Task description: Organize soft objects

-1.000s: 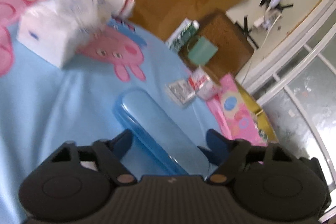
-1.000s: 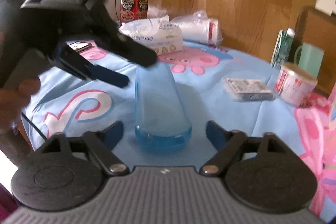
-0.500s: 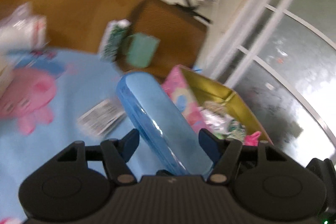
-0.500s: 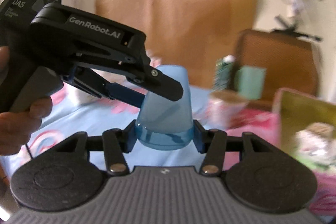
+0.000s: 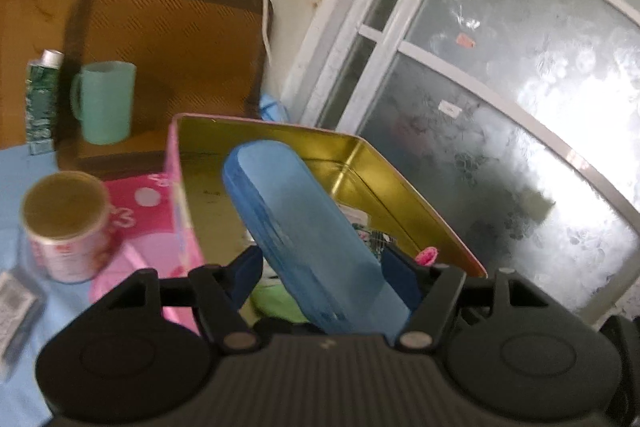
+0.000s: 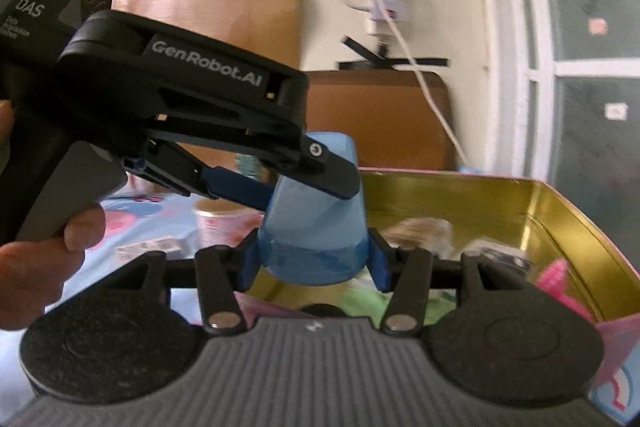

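A long translucent blue case (image 5: 308,227) is held in the air above the open pink tin with a gold inside (image 5: 360,151). My left gripper (image 5: 324,267) is shut on one end of the case. My right gripper (image 6: 314,259) is shut on the other end of the blue case (image 6: 316,227), over the near edge of the tin (image 6: 560,211). The left gripper's body (image 6: 180,107) crosses the right wrist view. The tin holds soft items: something green (image 6: 372,299) and something pink (image 6: 560,283).
On the blue cartoon tablecloth (image 5: 16,159) stand a round pink-and-white tub (image 5: 64,223), a mint green mug (image 5: 106,103), a green tube (image 5: 42,99) and a small clear packet (image 5: 12,307). A brown chair back (image 5: 172,47) and a frosted window (image 5: 500,115) lie behind.
Both grippers closed on the blue case, lifted it off the tablecloth and carried it right, to above the open tin.
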